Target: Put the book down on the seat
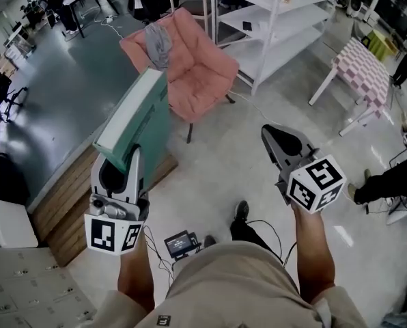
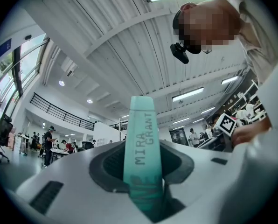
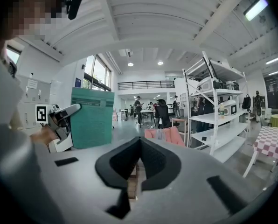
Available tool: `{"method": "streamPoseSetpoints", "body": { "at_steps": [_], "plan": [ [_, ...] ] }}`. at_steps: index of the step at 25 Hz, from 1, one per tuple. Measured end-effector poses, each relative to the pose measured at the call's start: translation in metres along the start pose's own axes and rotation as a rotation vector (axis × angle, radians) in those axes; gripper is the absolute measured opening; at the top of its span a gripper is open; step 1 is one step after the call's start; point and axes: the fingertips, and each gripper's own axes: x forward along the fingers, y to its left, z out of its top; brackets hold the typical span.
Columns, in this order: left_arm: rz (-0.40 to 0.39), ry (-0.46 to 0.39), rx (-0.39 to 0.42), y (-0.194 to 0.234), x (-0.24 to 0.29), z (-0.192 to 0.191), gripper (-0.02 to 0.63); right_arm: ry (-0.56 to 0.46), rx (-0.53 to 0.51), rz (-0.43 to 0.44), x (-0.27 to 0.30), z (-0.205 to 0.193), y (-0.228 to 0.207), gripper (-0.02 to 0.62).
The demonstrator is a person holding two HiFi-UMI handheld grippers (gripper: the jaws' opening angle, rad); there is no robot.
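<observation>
Book (image 1: 136,118): one, teal, hardback, spine lettered "MIRA GRANT". Clamped by its lower end in the left gripper (image 1: 130,157), standing up out of the jaws and leaning slightly away, at about 10 o'clock in the head view. Held in the air above the edge of a wooden platform (image 1: 67,210), well apart from the seat.

Seats: one, a pink padded chair (image 1: 197,67) at 12 o'clock, beyond the book. One grey cloth (image 1: 158,44) draped over the chair's left armrest, at 11 o'clock of the seat pad.

Grippers: two. Left jaws about half apart, both pads pressed on the book's covers, spine facing the gripper's camera. Right gripper (image 1: 272,139) at 3 o'clock of the book, well apart from it, pointing towards the chair; jaws drawn together, pads meeting, nothing between them, touching nothing.

Elsewhere: one white shelf unit (image 1: 272,19) at 1 o'clock, just right of the chair; one table with a pink-and-white checked cloth (image 1: 360,67) at 2 o'clock; one small dark device with cables (image 1: 181,243) on the floor at 6 o'clock, beside one black shoe (image 1: 241,212).
</observation>
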Motion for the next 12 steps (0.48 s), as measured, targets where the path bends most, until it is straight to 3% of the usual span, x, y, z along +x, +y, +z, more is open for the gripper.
{"method": "streamPoseSetpoints", "body": {
  "at_steps": [12],
  "plan": [
    [0.094, 0.026, 0.025, 0.003, 0.103, -0.043, 0.146, 0.007, -0.001, 0.115, 0.083, 0.012, -0.105, -0.009]
  ]
}}
